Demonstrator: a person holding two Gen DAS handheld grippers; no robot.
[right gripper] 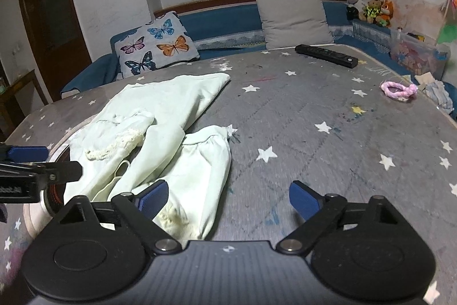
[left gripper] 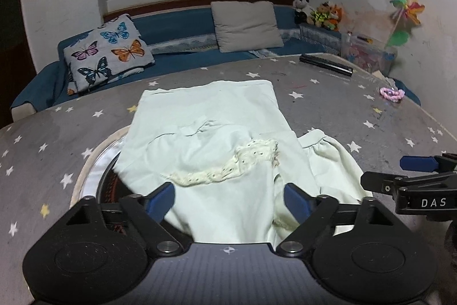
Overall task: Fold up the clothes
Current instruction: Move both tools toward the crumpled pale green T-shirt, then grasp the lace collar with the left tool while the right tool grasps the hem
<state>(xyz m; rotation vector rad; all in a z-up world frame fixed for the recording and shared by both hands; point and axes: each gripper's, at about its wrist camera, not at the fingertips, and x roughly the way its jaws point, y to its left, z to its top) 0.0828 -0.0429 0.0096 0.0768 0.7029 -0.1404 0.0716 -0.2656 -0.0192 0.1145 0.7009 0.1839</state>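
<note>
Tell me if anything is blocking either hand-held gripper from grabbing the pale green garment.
Nothing visible is. The left hand-held gripper is open with the pale green garment right between its fingers. The right hand-held gripper is open beside the garment's sleeve, over bare star-print tabletop.

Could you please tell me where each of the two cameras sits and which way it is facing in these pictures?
Left wrist: sits on the left gripper, low over the table, looking forward across the pale green garment toward the sofa; its own open blue fingers show, plus the right gripper at the right edge.
Right wrist: sits on the right gripper, further right, facing mostly bare star-patterned tablecloth; its open fingers show, the left gripper at the left edge.
Shared: garment, remote control, butterfly pillow.
</note>
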